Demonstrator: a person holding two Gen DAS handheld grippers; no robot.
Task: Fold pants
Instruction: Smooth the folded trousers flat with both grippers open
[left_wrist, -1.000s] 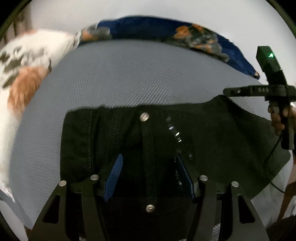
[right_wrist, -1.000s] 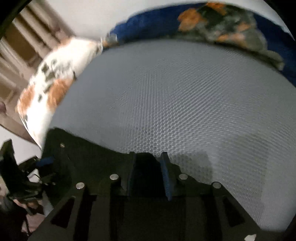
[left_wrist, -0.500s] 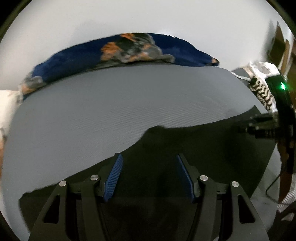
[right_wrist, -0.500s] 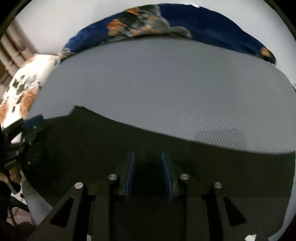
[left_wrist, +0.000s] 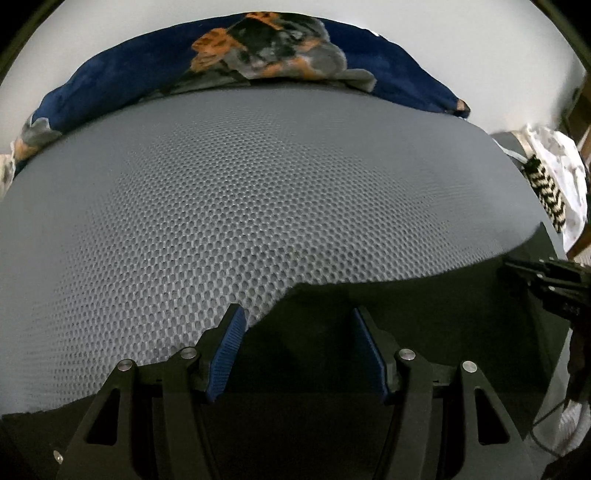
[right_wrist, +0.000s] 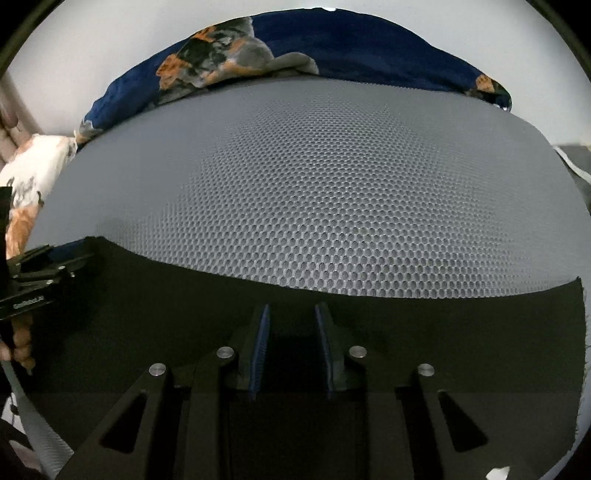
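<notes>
Black pants (left_wrist: 424, 314) lie flat on a grey mesh mattress (left_wrist: 258, 192), along its near edge. My left gripper (left_wrist: 297, 325) hovers over the pants' upper edge with its jaws wide apart and nothing between them. My right gripper (right_wrist: 291, 321) is over the pants (right_wrist: 443, 332) too, its blue pads (right_wrist: 263, 332) a narrow gap apart, with no cloth pinched. The right gripper shows at the right edge of the left wrist view (left_wrist: 546, 280). The left gripper shows at the left edge of the right wrist view (right_wrist: 40, 266).
A dark blue blanket with orange and grey print (left_wrist: 258, 59) lies along the mattress's far edge by a white wall. A white and orange patterned cloth (right_wrist: 26, 184) sits at the left. A black-and-white zigzag item (left_wrist: 546, 192) lies off the right side.
Both grippers swung toward the mattress's far side. The pants' waistband with button and zipper left the left wrist view; plain black cloth lies there. The right jaws stayed a narrow gap apart.
</notes>
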